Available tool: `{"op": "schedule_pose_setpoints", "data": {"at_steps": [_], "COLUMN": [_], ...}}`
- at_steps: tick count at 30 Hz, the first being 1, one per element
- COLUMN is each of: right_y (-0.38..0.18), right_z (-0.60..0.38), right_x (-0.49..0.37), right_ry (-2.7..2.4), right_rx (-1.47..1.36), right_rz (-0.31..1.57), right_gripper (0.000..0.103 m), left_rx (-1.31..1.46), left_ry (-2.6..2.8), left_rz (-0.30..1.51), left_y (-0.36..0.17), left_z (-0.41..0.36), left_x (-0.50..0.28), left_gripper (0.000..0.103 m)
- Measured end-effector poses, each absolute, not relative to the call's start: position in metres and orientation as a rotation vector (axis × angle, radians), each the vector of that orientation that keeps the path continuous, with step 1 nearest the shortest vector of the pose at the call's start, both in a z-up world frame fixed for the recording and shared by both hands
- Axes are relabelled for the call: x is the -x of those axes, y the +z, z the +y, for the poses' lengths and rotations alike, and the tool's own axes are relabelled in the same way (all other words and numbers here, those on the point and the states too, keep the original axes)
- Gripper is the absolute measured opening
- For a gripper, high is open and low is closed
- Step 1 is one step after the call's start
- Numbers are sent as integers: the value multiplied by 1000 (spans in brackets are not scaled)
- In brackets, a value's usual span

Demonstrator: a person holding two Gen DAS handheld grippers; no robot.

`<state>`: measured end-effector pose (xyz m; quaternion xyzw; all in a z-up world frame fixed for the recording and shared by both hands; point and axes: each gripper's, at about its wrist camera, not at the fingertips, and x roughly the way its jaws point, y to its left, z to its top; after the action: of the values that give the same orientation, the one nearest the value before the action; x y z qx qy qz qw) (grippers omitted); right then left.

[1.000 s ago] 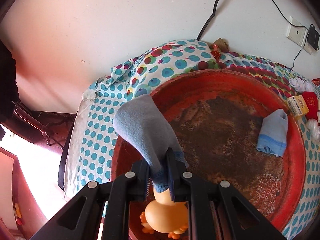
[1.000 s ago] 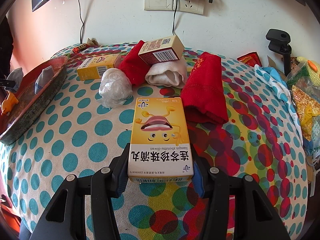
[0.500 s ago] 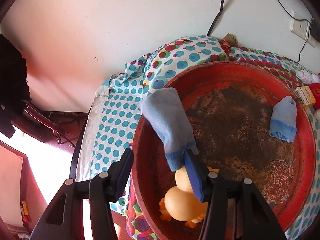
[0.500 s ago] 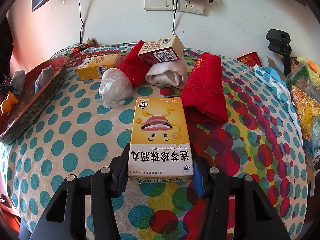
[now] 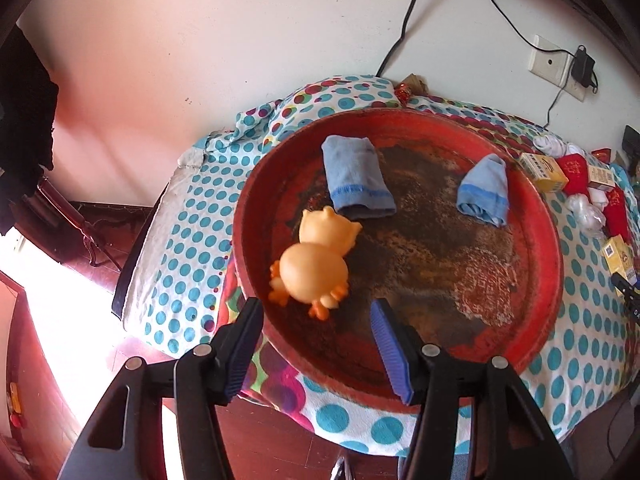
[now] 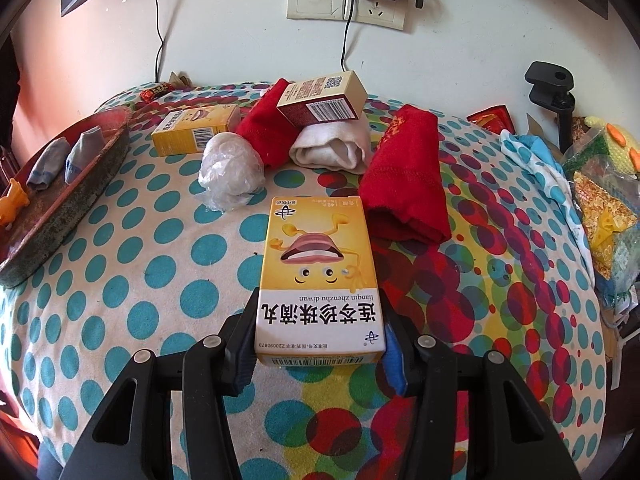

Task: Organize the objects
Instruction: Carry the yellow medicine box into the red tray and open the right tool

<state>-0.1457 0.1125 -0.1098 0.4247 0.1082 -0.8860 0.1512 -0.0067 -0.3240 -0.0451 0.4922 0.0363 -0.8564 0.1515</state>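
Note:
A round red tray (image 5: 552, 248) lies on the dotted tablecloth. In it a grey-blue sock (image 5: 356, 176) lies flat at the back left, a second blue sock (image 5: 484, 190) at the back right, and an orange toy duck (image 5: 316, 264) near the front. My left gripper (image 5: 316, 308) hovers over the tray's near rim, just behind the duck; its jaws are opening and nothing is between them. My right gripper (image 6: 319, 304) is shut on the near end of a yellow medicine box (image 6: 318, 264) that rests on the cloth.
Behind the held box sit a red folded cloth (image 6: 404, 184), a white rolled sock (image 6: 332, 146) with a brown box (image 6: 322, 98) on it, a red sock (image 6: 268, 128), a crumpled plastic ball (image 6: 230, 168) and another yellow box (image 6: 196, 130). Bags crowd the right edge.
The left gripper let go of the grey-blue sock, which now lies in the tray, and drew back toward the tray's near rim. The right gripper and its box have not moved.

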Motion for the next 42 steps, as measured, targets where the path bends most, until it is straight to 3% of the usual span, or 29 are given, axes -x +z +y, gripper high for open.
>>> {"op": "schedule_pose_setpoints", "data": {"at_steps": [10,25,42], "right_y": [-84,-54,-77], "right_z": [85,-41,-151], "right_x": [112,85,96], "right_ry": [-2510,-2287,-2105], "right_rx": [-1147,-983,-1004], "right_rz": [357,411,565], "right_gripper": [48,48,48], "left_rx": [-1401,-1387,-1430], "left_ry": [-2479,-2441,-2376], "left_rz": [188,242,268], "left_y": [-50,-55,-64], "left_z": [-314,-329,-344], "left_x": [-24,-49,-53], "left_gripper": [57,58,58]}}
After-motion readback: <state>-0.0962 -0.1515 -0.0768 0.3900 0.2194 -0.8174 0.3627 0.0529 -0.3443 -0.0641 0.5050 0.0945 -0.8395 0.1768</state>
